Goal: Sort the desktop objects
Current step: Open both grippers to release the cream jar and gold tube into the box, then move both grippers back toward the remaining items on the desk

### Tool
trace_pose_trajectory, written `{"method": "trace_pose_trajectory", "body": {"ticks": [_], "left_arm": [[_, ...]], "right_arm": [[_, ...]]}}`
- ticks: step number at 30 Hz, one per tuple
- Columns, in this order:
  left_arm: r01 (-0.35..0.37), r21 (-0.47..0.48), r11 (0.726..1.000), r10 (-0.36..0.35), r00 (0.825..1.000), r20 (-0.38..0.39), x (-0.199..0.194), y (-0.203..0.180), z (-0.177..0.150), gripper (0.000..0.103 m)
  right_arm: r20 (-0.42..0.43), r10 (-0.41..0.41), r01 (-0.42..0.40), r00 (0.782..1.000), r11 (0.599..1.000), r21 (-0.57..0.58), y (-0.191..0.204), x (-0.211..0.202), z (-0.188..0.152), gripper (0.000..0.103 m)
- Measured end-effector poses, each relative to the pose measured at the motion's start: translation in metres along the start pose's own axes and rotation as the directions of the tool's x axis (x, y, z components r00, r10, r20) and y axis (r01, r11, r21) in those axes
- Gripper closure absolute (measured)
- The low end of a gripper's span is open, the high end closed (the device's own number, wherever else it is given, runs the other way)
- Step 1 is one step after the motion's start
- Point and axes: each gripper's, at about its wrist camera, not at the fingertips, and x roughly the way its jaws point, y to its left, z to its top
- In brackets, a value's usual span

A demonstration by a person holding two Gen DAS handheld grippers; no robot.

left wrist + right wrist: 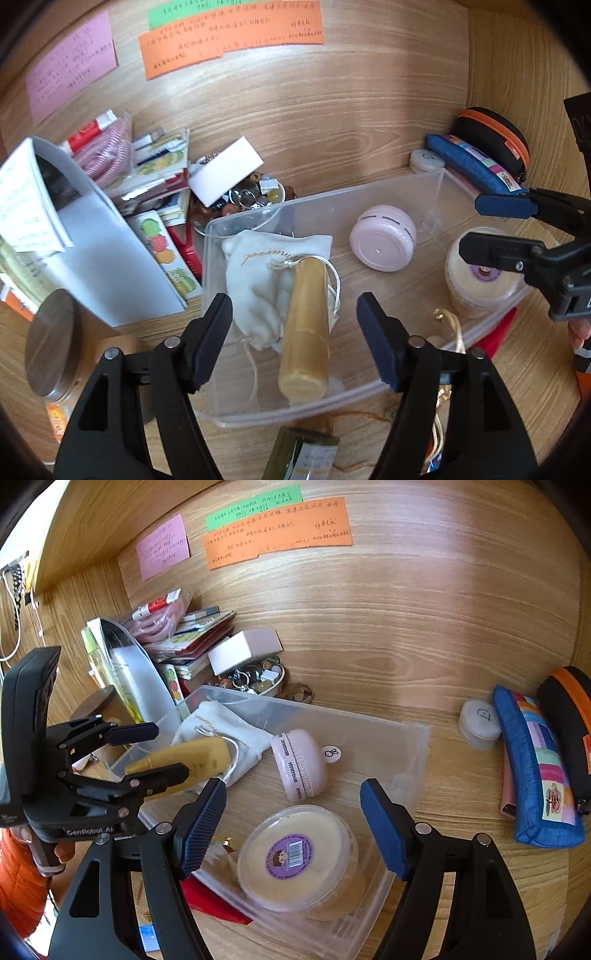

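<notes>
A clear plastic bin (369,194) (413,738) sits on the wooden desk. Inside lie a gold tube (304,328) (192,762) on a white drawstring pouch (258,273) (221,727), a pink round case (382,242) (299,764) and a round cream tub (480,284) (299,860). My left gripper (295,332) (147,749) is open and empty, its fingers on either side of the gold tube. My right gripper (293,823) (491,229) is open and empty just above the cream tub.
A clutter pile at the left holds a white booklet (92,236), cards, a white box (225,173) (245,650) and a dish of trinkets (258,679). A blue pencil pouch (535,768) (476,166), a black-orange case (495,136) and a small white jar (480,723) lie right.
</notes>
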Motion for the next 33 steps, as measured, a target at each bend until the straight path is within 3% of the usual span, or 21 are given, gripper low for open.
{"method": "trace_pose_trajectory", "body": {"ticks": [6, 17, 23, 33], "left_arm": [[-0.035, -0.012, 0.999, 0.035, 0.999, 0.033, -0.025, 0.002, -0.005, 0.012], [-0.059, -0.022, 0.998, 0.06, 0.997, 0.052, -0.058, 0.004, -0.026, 0.008], [-0.059, -0.03, 0.998, 0.06, 0.998, 0.032, -0.065, 0.01, -0.047, 0.007], [-0.03, -0.042, 0.999, 0.028, 0.999, -0.043, -0.055, 0.014, -0.084, 0.007]], "right_arm": [[0.013, 0.0, 0.0, 1.0, 1.0, -0.019, 0.011, -0.017, -0.001, 0.03], [0.042, -0.032, 0.034, 0.999, 0.998, -0.056, 0.03, -0.053, -0.018, 0.03], [0.04, -0.013, 0.015, 0.999, 0.999, -0.03, 0.037, -0.067, -0.035, 0.03], [-0.041, 0.029, -0.029, 0.999, 1.0, 0.01, 0.048, -0.064, -0.072, 0.03]]}}
